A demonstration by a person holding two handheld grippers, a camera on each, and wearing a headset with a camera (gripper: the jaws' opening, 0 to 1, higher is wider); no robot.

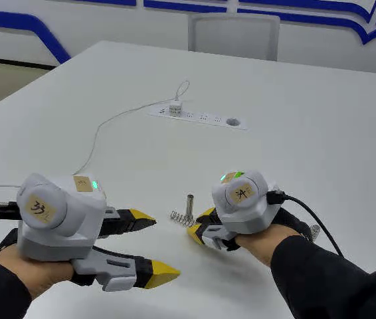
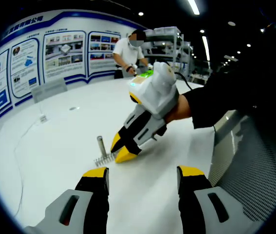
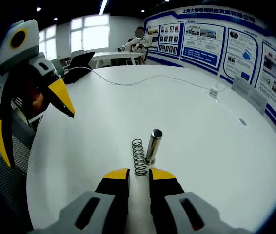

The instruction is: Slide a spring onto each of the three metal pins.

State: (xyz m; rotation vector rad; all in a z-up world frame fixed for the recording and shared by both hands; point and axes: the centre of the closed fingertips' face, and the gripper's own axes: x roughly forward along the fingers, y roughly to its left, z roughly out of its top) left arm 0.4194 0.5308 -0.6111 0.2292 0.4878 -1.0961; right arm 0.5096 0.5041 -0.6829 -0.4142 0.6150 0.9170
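Right gripper (image 3: 139,173), spring (image 2: 104,159) partly behind it

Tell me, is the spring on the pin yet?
Nothing is done yet: the pin stands bare, and the spring lies on the table beside it. In hand: the right gripper has its fingers at the spring's near end; I cannot tell if they grip it. The left gripper is open, holding nothing. To do: sliding the spring on.

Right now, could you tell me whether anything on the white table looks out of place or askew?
Only mildly: the small coiled steel spring lies on its side on the white table, beside the upright silver metal pin rather than on it. Nothing looks spilled or damaged.
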